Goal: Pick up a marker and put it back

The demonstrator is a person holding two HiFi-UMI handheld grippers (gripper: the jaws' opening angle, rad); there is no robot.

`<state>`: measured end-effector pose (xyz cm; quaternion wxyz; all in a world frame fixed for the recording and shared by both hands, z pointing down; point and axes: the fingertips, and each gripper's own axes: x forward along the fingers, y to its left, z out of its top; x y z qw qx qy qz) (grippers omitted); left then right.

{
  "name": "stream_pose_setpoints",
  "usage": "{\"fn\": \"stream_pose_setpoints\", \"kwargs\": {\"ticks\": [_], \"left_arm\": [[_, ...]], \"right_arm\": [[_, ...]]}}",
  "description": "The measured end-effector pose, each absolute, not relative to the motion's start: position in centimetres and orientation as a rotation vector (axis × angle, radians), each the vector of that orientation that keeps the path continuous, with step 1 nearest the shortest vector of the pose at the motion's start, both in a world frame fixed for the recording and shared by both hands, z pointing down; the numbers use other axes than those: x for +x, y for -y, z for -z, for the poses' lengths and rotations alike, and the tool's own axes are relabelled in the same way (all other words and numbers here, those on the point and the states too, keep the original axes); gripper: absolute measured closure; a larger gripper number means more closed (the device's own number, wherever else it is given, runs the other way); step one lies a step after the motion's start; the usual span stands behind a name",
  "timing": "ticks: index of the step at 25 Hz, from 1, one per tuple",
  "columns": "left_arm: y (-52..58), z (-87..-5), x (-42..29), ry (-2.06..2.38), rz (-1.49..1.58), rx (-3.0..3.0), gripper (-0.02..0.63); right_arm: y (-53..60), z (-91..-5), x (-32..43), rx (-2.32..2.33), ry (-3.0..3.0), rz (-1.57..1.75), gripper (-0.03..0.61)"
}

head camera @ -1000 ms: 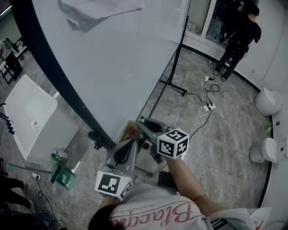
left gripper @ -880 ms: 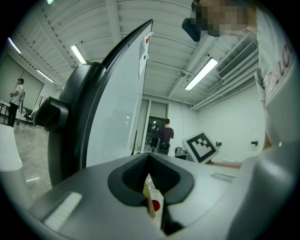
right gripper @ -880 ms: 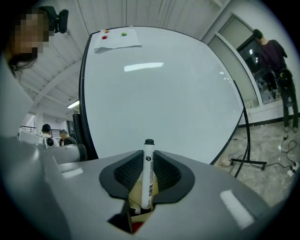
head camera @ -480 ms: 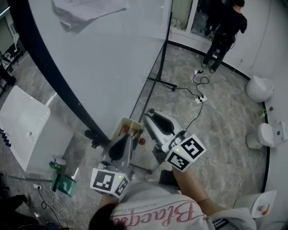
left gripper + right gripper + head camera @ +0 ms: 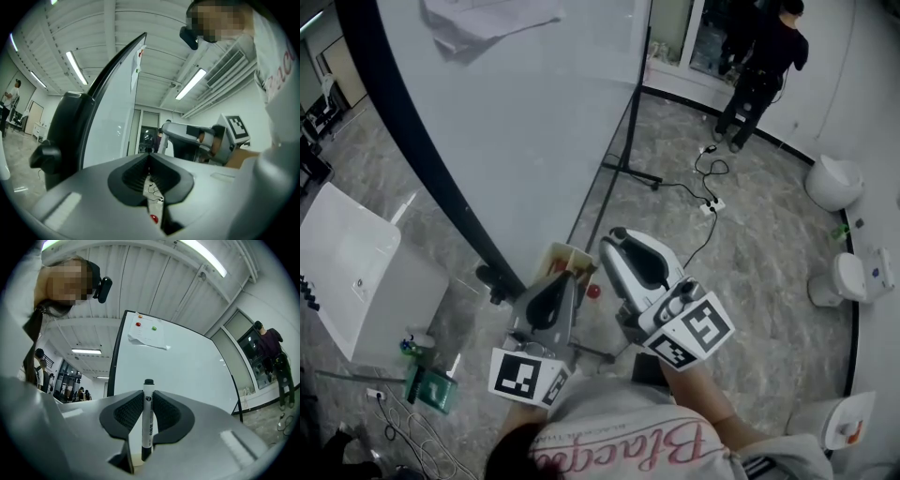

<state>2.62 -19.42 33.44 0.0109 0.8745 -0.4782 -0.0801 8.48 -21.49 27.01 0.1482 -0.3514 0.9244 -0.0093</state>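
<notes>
Marker [image 5: 147, 427] stands upright, pinched in right tongs [image 5: 147, 399] beside whiteboard [image 5: 516, 122]; left tongs [image 5: 149, 161] clenched, empty. Risk: thin barrel may swivel between pads, slip and drop to floor [image 5: 750, 234].

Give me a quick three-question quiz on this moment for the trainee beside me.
1. True or false: the left claw holds the marker.
2. What hangs on the whiteboard? A) a sheet of paper B) a clock C) a towel
3. Fill in: the marker's barrel is ____.
Key: 1. False: the left claw is shut on nothing; the right claw grips the marker. 2. A. 3. White.
</notes>
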Motion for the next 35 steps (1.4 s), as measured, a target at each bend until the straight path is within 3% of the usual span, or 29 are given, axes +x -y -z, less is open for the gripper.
{"fn": "stream_pose_setpoints", "kwargs": {"ticks": [9, 27, 35], "left_arm": [[19.7, -33.9, 2.1, 1.521, 0.249, 2.697, 0.615], [19.8, -34.4, 1.4, 1.535, 0.228, 2.677, 0.615], [19.5, -34.5, 1.2, 1.530, 0.219, 2.676, 0.615]], "right_arm": [[22.6, -28.7, 7.7, -0.977, -2.702, 0.085, 0.511], [26.2, -41.7, 2.9, -0.968, -3.080, 0.505, 0.509], [28.7, -43.0, 2.7, -1.042, -3.111, 0.466, 0.482]]}}
